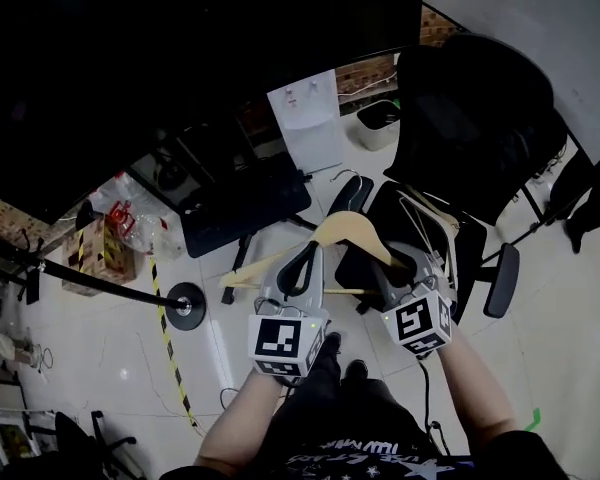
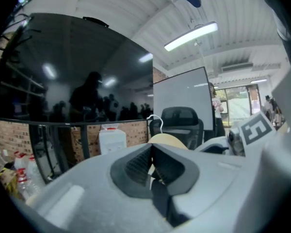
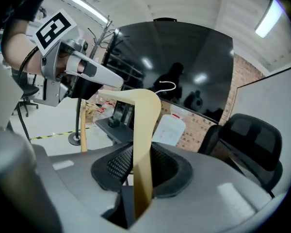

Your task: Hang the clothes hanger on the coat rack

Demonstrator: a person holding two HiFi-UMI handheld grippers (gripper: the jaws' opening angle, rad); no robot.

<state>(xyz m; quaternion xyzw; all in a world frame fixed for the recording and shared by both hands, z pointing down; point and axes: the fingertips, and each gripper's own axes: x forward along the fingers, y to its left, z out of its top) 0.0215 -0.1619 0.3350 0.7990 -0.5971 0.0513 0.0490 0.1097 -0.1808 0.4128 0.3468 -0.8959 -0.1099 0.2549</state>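
Both grippers are shut on the wooden clothes hanger (image 1: 348, 230), which is held in the air in front of the person.
- Left gripper (image 1: 306, 268): jaws narrow, pinching the hanger's left arm.
- Right gripper (image 1: 408, 263): pads pressed on the right arm.
- The wire hook (image 1: 346, 174) points away, beyond both grippers.

Judgement: this is the carry step. The two grips should stay level so the hook stays upright. The hook's open side should meet a prong, and neither gripper should let go before the hook bears the load.

- Below the grippers: pale glossy floor (image 1: 110, 348).
- Left of the left gripper: stanchion base (image 1: 186, 305).
- Just beyond the hanger: black office chair (image 1: 470, 128).
- Farther off: a pronged pole top (image 3: 103, 34), probably the coat rack, well apart from the hook.
- Farthest: large dark screen (image 1: 180, 58).
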